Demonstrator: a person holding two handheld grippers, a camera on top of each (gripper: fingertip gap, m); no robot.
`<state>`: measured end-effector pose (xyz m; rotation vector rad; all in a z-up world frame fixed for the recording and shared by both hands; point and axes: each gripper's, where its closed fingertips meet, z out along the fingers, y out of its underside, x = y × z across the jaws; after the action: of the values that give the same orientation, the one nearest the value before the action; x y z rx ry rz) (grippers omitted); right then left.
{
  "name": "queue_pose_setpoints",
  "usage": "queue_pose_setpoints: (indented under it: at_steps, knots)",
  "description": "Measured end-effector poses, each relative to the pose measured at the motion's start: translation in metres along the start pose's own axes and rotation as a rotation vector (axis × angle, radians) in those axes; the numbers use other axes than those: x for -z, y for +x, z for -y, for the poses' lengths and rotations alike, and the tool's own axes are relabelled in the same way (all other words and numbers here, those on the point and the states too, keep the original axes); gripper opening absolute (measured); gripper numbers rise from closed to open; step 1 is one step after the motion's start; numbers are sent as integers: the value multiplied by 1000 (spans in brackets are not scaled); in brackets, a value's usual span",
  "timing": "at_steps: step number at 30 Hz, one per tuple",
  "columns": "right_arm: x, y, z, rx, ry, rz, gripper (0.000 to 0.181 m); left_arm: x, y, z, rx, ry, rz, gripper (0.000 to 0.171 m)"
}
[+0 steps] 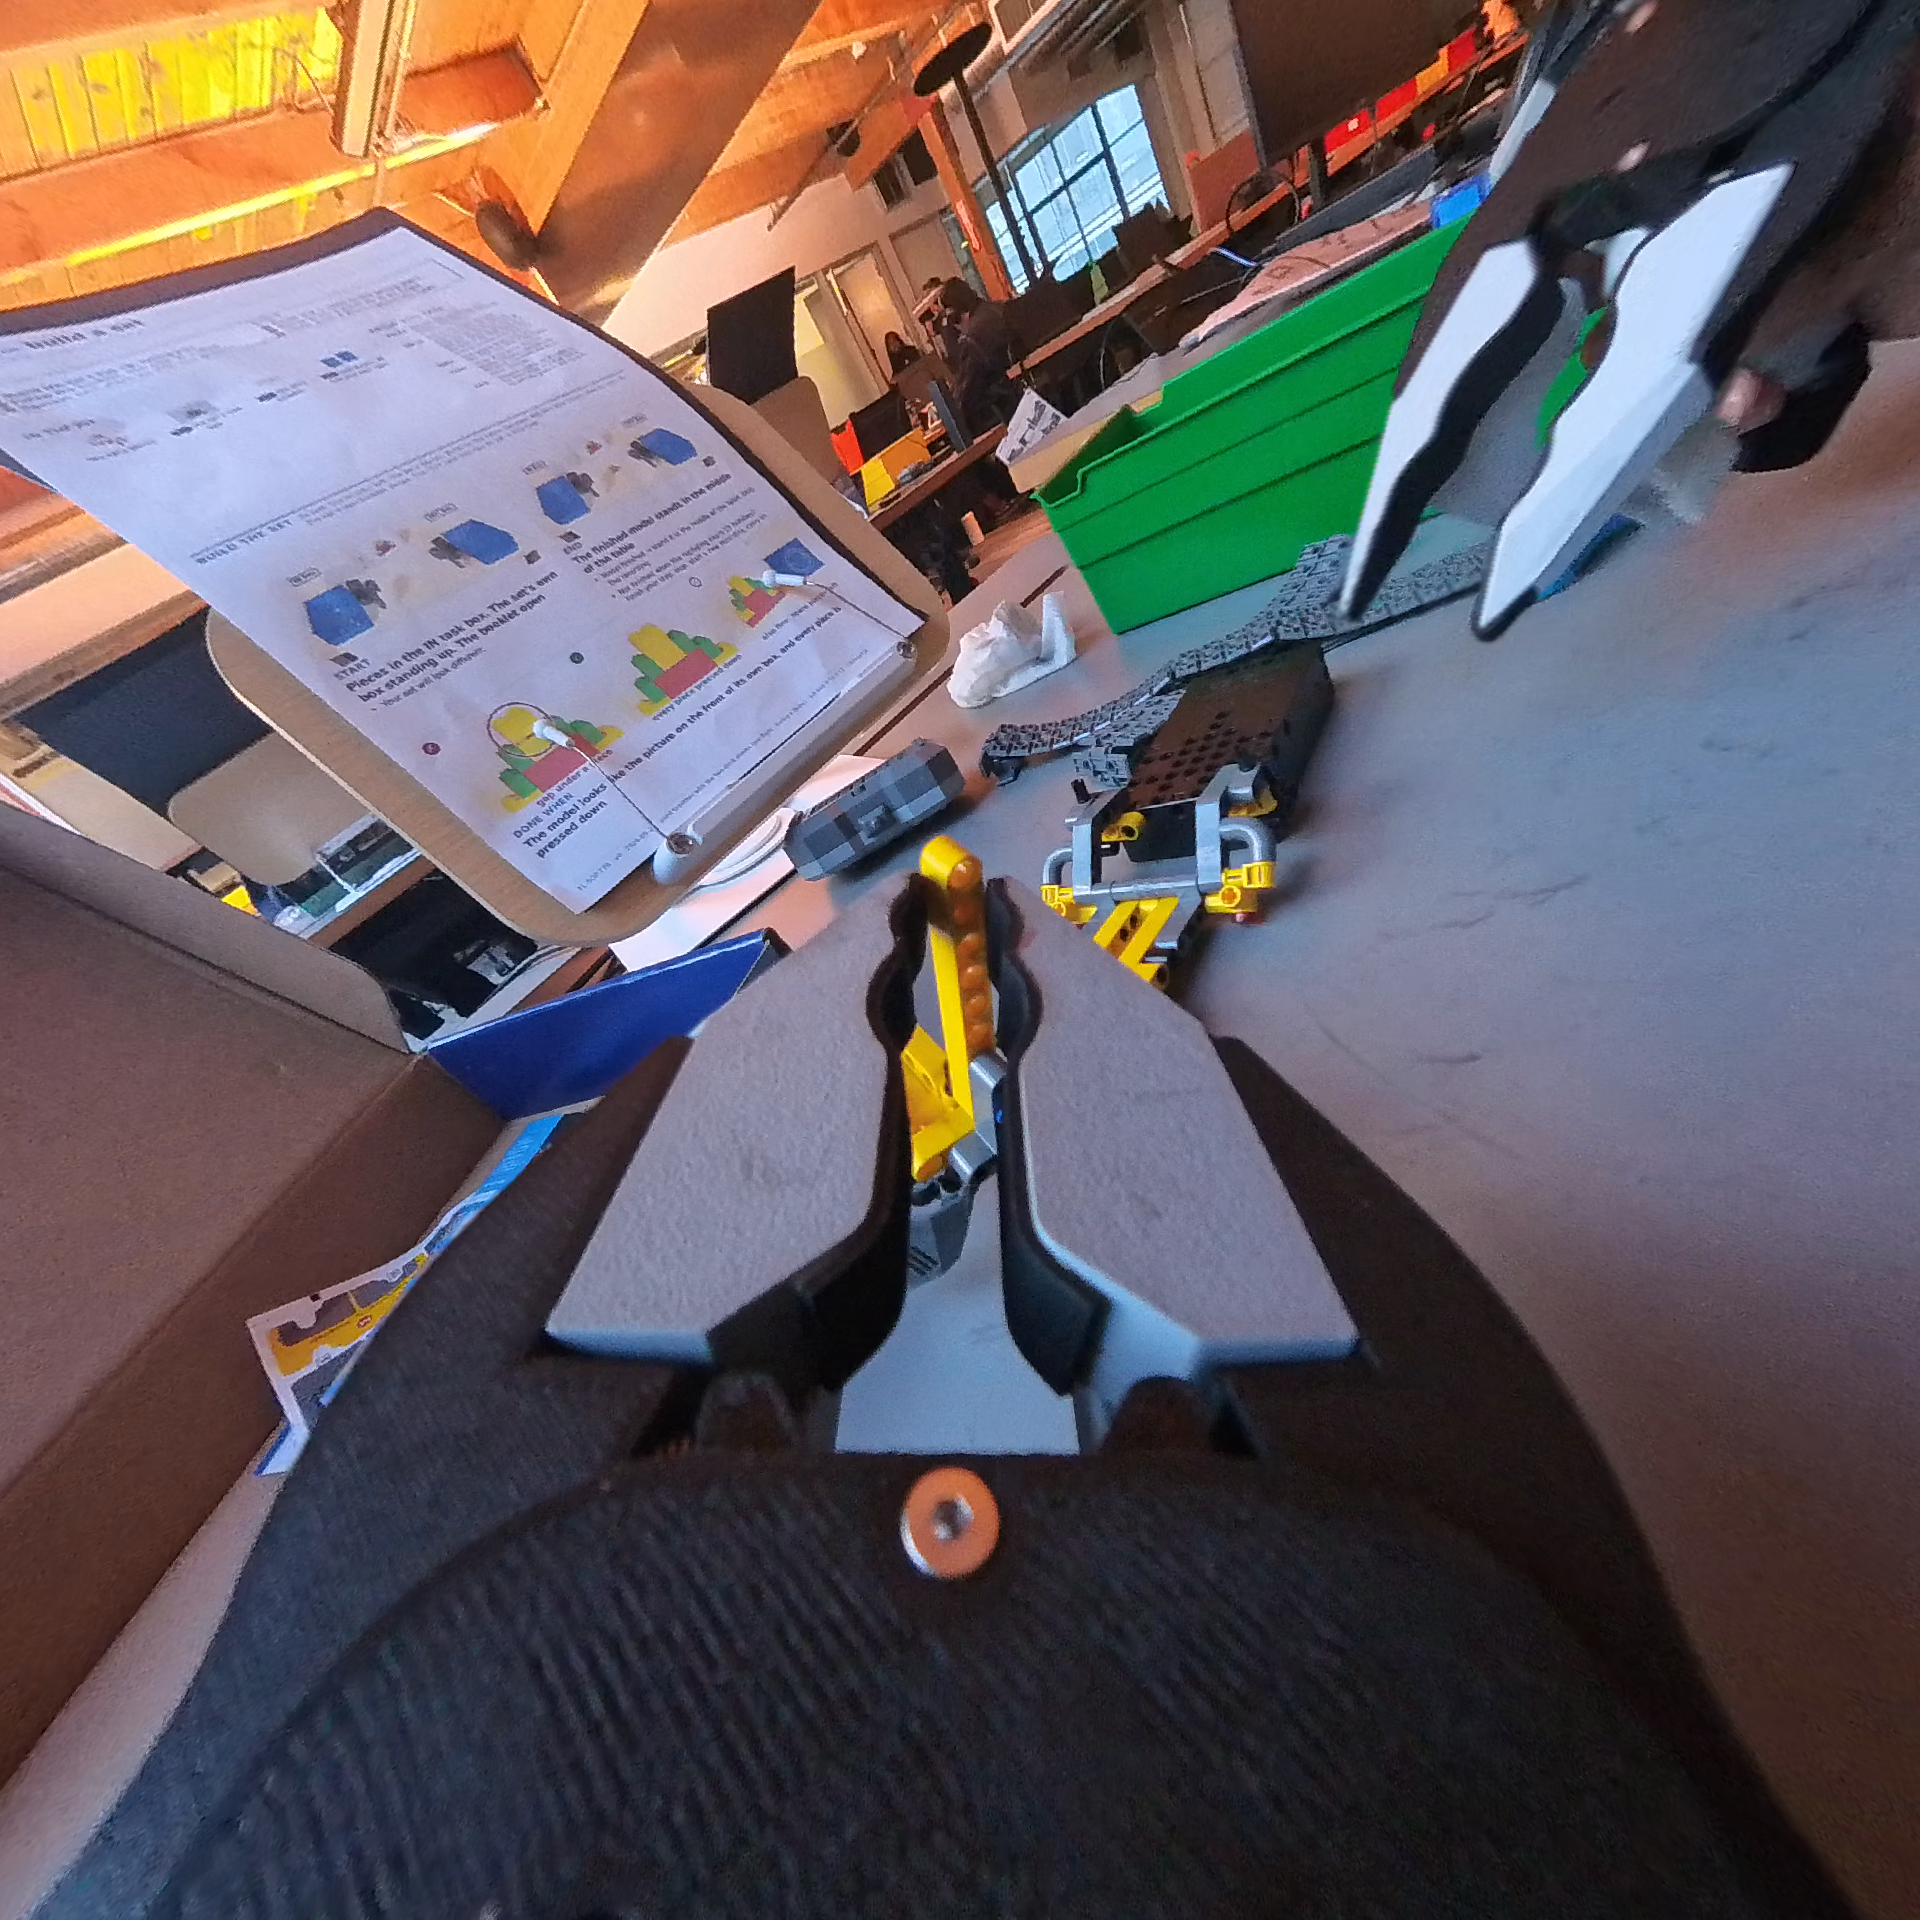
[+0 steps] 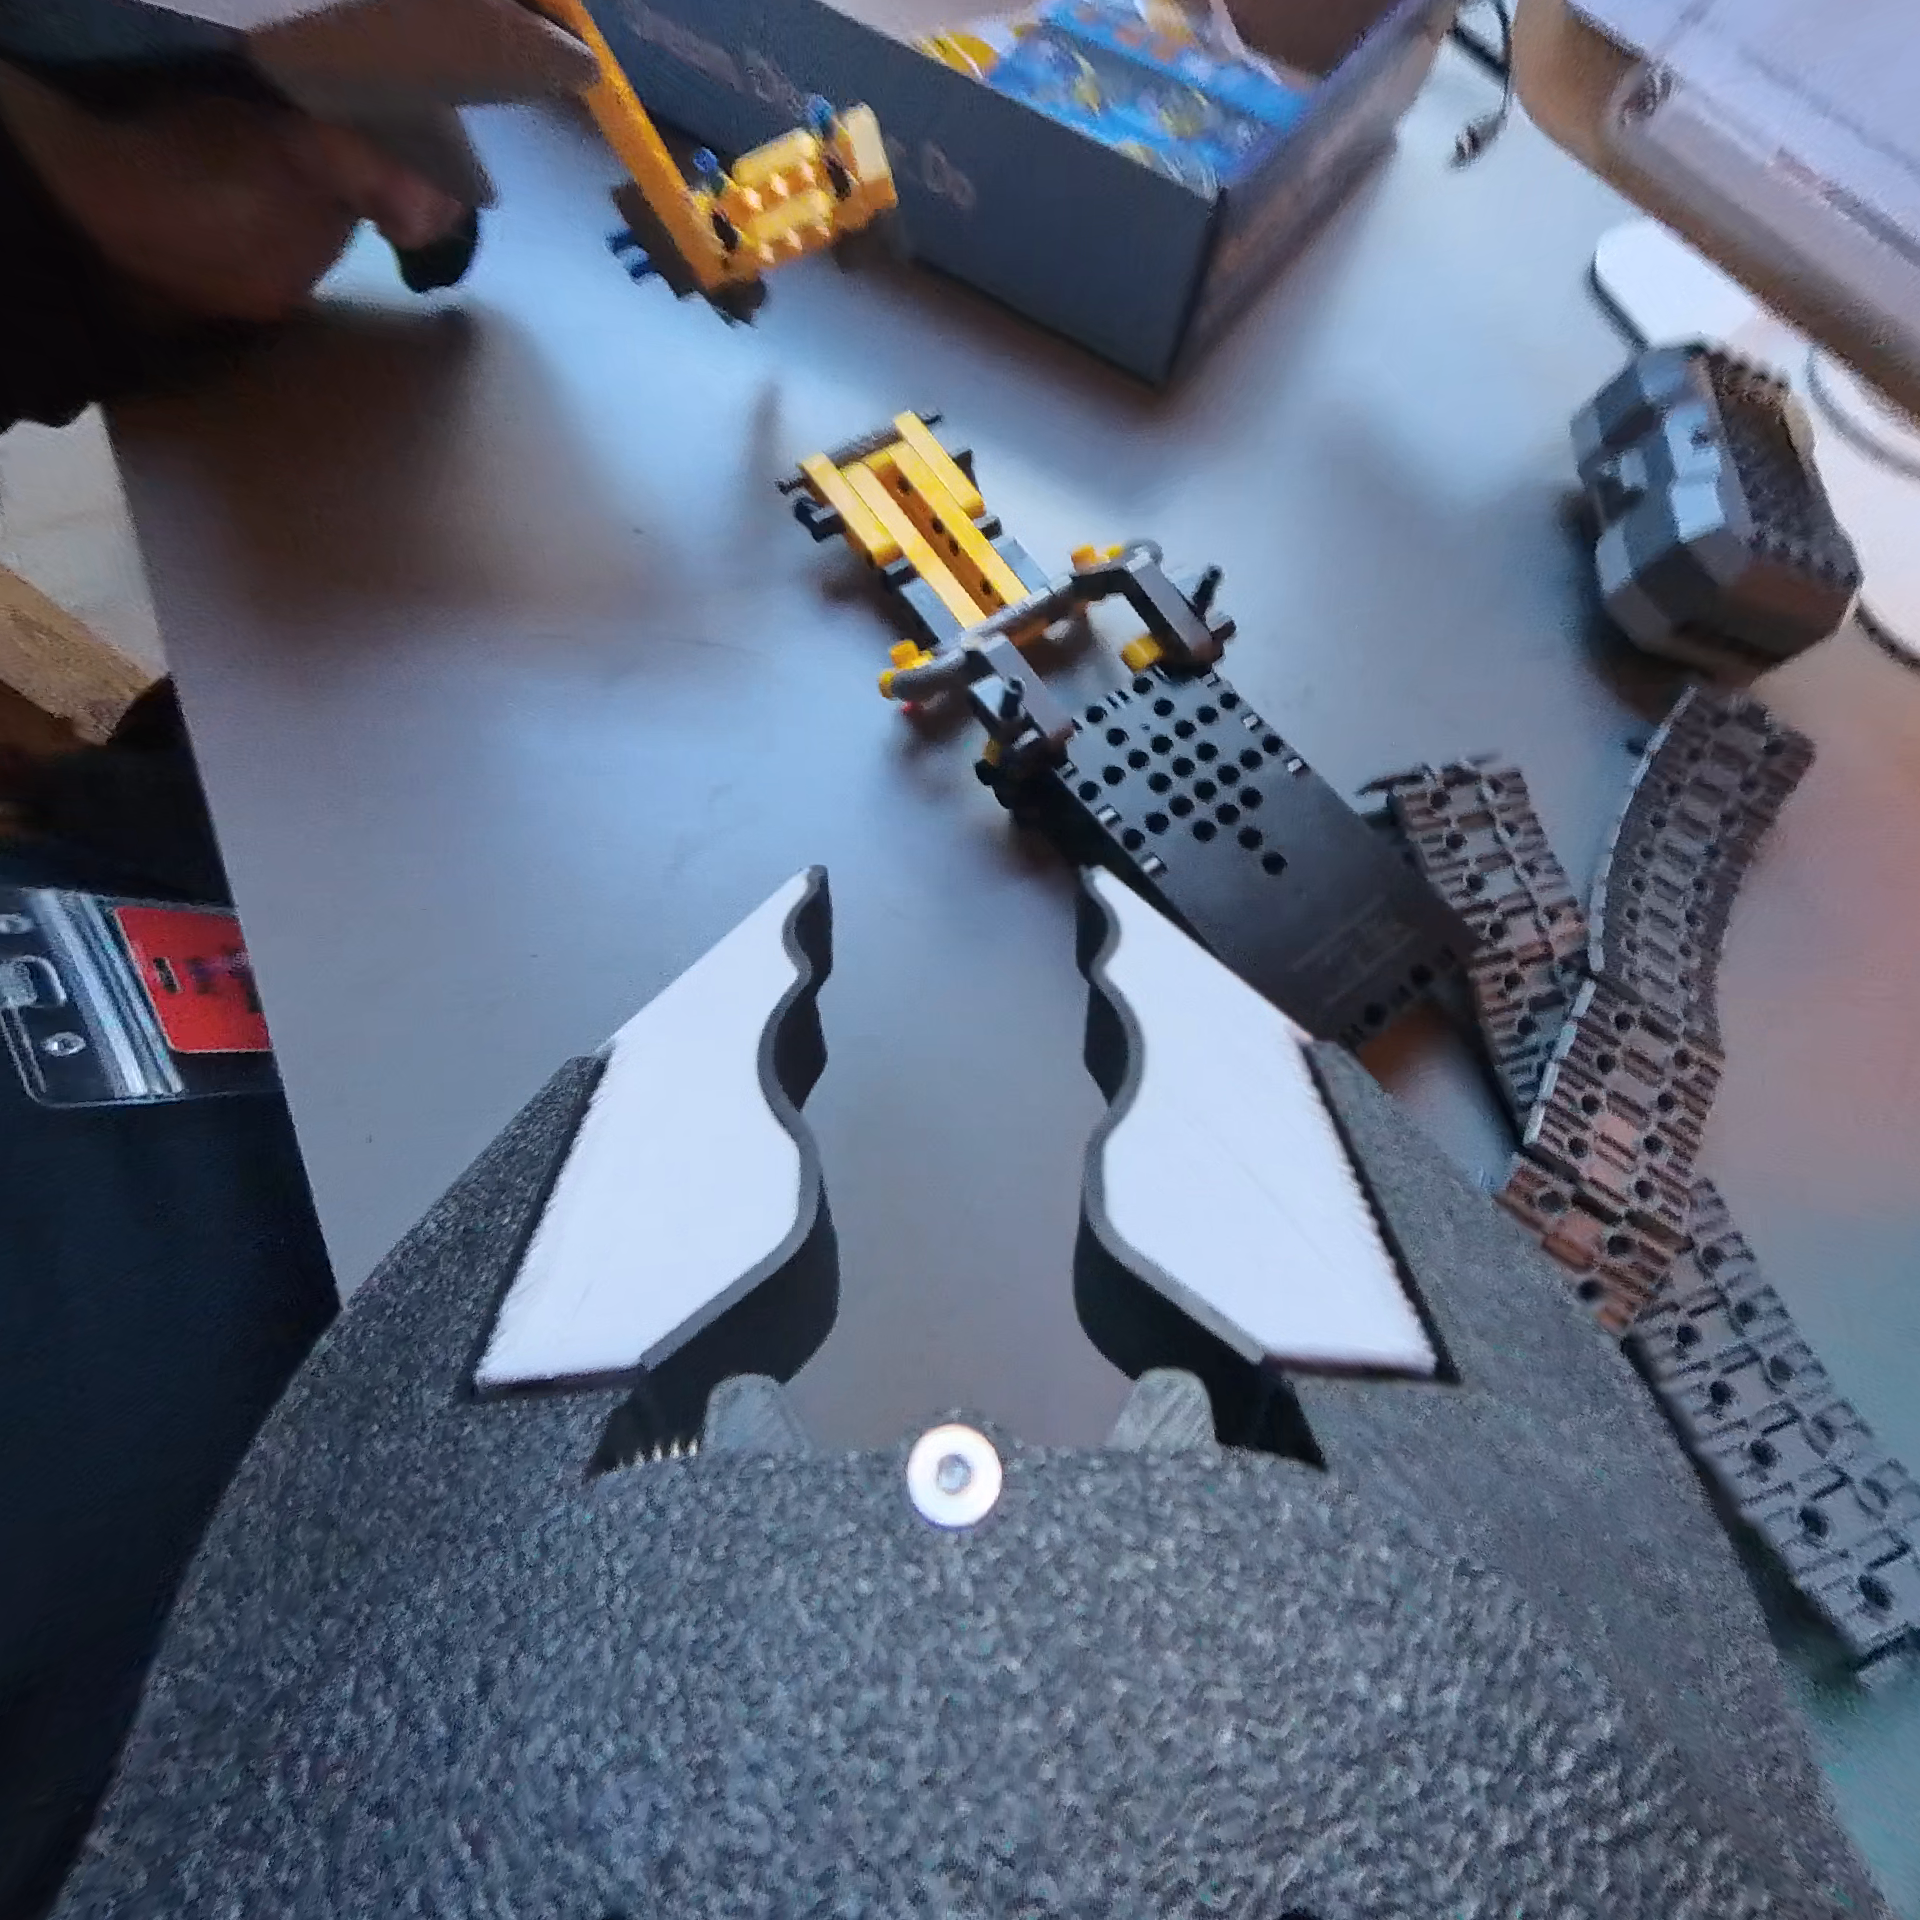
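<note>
Yellow plastic fills the left gripper (image 1: 951,914): its jaws are clenched on a yellow beam (image 1: 961,935) with a row of holes, whose long axis runs straight up the middle of the left wrist view, its rounded end poking out past the fingertips toward the top of the frame. One half-built model (image 2: 1122,727) lies on the grey table (image 2: 520,623) at the centre of the right wrist view, lengthwise from its yellow end at upper left to its black perforated end at lower right. The right gripper (image 2: 954,894) hovers just beside that black end, jaws released and holding nothing. Two strips of dark track (image 2: 1621,1039) (crossing each other) fill the right edge. One grey blocky part (image 2: 1704,509) sits at upper right, one green bin (image 1: 1247,488) in the left view's upper right.
</note>
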<state>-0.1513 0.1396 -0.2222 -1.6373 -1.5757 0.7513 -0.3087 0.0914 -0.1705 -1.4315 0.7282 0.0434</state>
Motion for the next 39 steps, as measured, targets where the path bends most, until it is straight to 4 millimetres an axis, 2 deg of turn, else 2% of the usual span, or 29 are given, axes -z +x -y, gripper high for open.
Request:
queue_pose_setpoints:
  at_steps: [1,3,5,6,8,10,12,14,15,18,21,24,26,28,30,33,35,36,39]
  knots:
    - [2,-8,4,41,27,23,36,0,0,0,-1,0,0,9]
    - [2,-35,7,118,55,140,10,0,0,0,-4,0,2,9]
    - [-3,-60,-2,167,4,257,4,-1,1,-1,-6,-6,-1,9]
    - [-9,-62,-10,182,-41,258,4,-1,1,-1,-7,-9,-1,9]
    - [-27,-44,-22,192,-120,143,8,-1,1,-2,-12,-14,1,9]
    - [-43,-13,-29,165,-180,-16,10,-1,1,-3,-17,-20,2,9]
    - [-50,12,-20,96,-141,-119,16,-2,2,-4,-21,-25,3,9]
    - [-52,30,-22,44,-157,-192,1,-1,1,-4,-19,-23,4,9]
    - [-52,29,-20,38,-147,-182,0,0,1,-3,-15,-19,4,9]
    - [-44,22,-9,97,-55,-198,12,1,0,-1,11,0,-8,9]
    - [-34,17,1,177,39,-249,12,0,1,-1,11,-1,-16,9]
    - [-34,10,4,247,57,-266,9,1,5,1,-22,0,-14,9]
    - [-36,7,2,271,42,-262,9,3,8,10,-33,27,-3,9]
    - [-38,3,1,295,34,-248,8,7,10,30,-12,93,18,9]
    - [-36,-2,4,317,62,-238,8,8,25,51,-87,120,13,9]
    - [-32,-13,12,310,129,-176,7,3,65,63,-334,90,-30,9]
    - [-27,-26,18,301,186,-80,11,0,97,61,-417,69,-116,9]
    - [-23,-35,22,297,226,-22,12,-2,106,57,-465,32,-132,9]
    - [-9,-41,32,262,328,33,12,-10,121,51,-524,-24,-142,8]
